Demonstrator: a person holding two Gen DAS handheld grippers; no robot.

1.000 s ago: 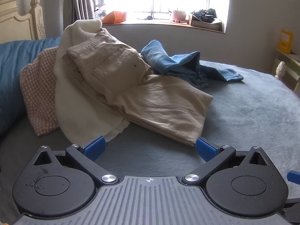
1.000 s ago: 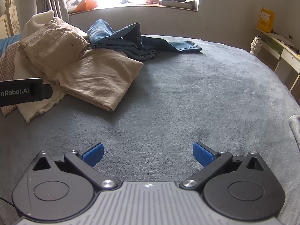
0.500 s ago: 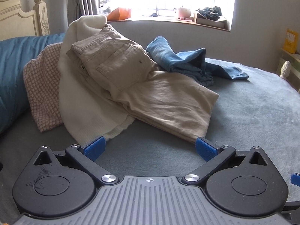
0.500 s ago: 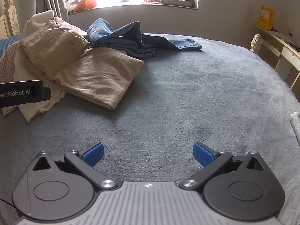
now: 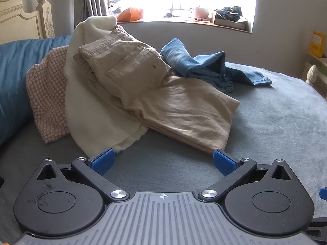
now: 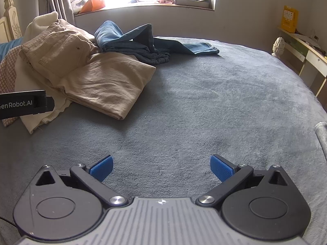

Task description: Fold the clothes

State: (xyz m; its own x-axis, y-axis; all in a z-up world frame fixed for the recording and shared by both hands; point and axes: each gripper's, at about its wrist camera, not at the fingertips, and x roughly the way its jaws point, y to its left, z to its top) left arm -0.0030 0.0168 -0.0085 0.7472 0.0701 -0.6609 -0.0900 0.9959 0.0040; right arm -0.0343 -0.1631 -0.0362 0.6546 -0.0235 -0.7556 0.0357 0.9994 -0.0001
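A heap of clothes lies on the grey bed: tan trousers (image 5: 155, 94) on top, a cream sweater (image 5: 92, 106) under them, a pink checked garment (image 5: 47, 94) at the left, blue jeans (image 5: 206, 67) behind. My left gripper (image 5: 163, 160) is open and empty, just short of the sweater hem and the trousers' near corner. My right gripper (image 6: 161, 166) is open and empty over bare blanket, with the tan trousers (image 6: 102, 77) and blue jeans (image 6: 139, 42) far ahead to the left. The left gripper's body (image 6: 24, 104) shows at the right wrist view's left edge.
The grey blanket (image 6: 214, 102) covers the bed. A blue pillow (image 5: 14, 77) and cream headboard (image 5: 24, 22) stand at the left. A window sill (image 5: 184, 20) with clutter runs behind. A desk (image 6: 302, 51) stands beyond the bed's right edge. A grey cloth (image 6: 321, 134) lies at the right.
My left gripper has moved forward toward the clothes heap, which looms larger. The right gripper has barely moved. Both stay open.
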